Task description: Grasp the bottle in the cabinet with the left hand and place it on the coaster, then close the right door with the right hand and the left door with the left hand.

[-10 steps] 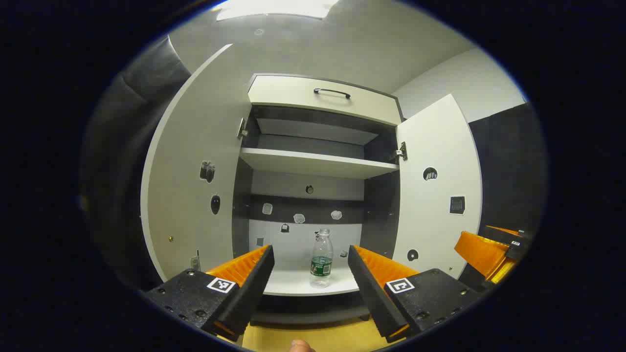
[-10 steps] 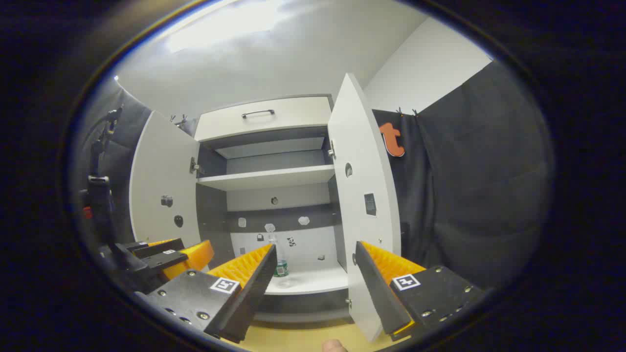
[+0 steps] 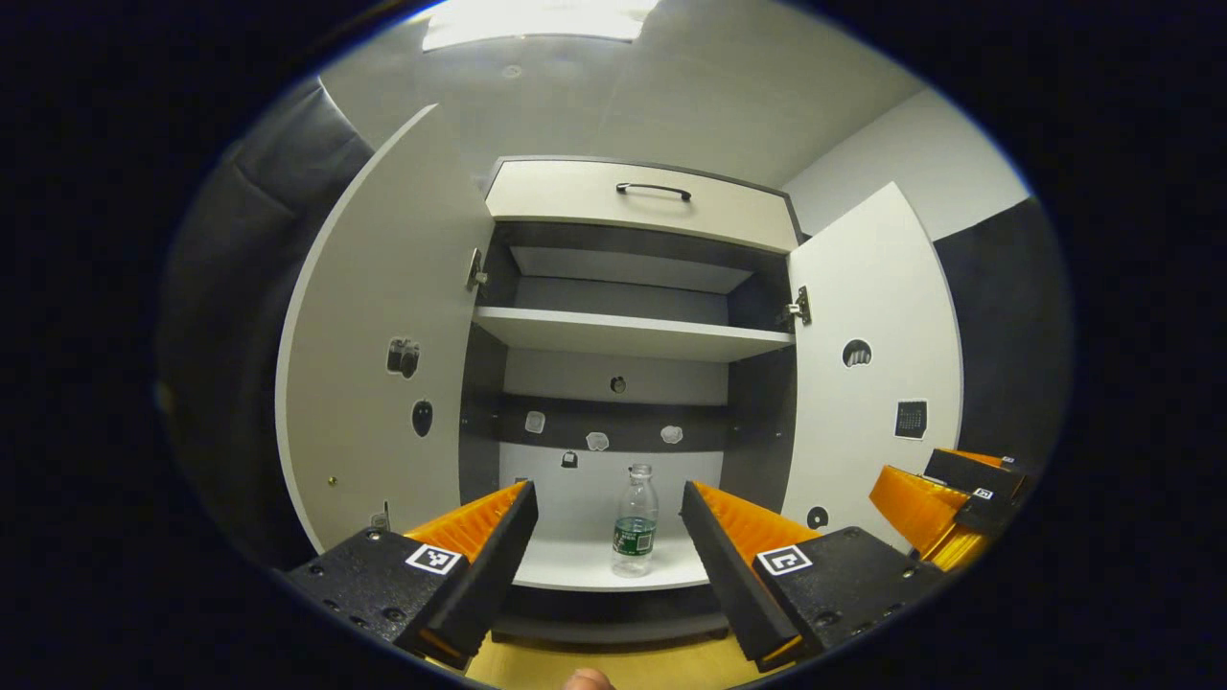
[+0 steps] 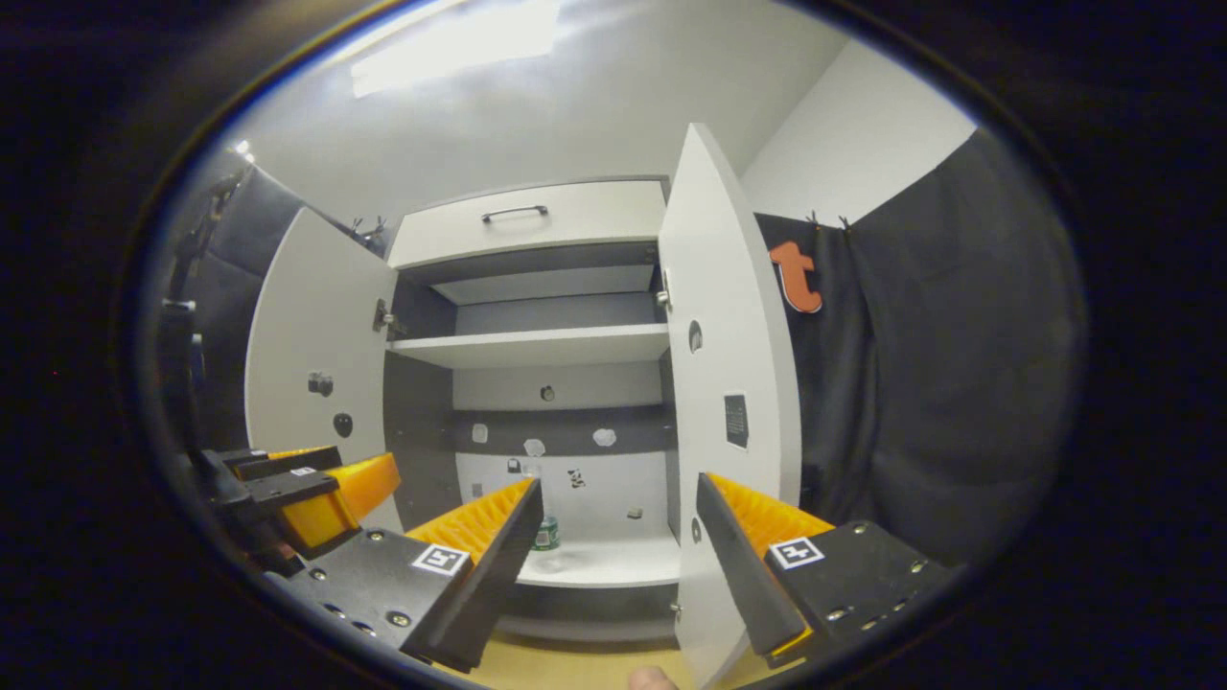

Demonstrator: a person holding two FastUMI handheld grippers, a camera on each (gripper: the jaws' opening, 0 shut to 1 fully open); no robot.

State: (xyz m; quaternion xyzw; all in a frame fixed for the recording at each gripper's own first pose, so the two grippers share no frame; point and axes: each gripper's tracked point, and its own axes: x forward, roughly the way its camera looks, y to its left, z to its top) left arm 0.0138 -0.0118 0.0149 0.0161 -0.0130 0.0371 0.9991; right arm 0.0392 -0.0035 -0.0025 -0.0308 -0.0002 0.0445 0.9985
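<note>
A clear plastic bottle (image 3: 634, 522) with a green label stands upright on the bottom shelf (image 3: 575, 565) of the open cabinet. My left gripper (image 3: 606, 513) is open and faces the bottle from a distance, with the bottle framed between its fingers. The left door (image 3: 379, 355) and the right door (image 3: 868, 383) both stand wide open. In the right gripper view my right gripper (image 4: 618, 508) is open, with the right door's edge (image 4: 733, 412) close ahead. The bottle (image 4: 546, 532) peeks out beside the right gripper's left finger.
A drawer with a black handle (image 3: 652, 187) tops the cabinet, above an upper shelf (image 3: 628, 331). The right gripper (image 3: 935, 503) shows at the lower right of the left gripper view, and the left gripper (image 4: 307, 494) at the lower left of the right gripper view. Below lies a yellow wooden surface (image 3: 613, 661).
Both views have shifted slightly, and the cabinet sits a little lower in the left gripper view. The bottle and doors have not moved; both grippers stay open.
</note>
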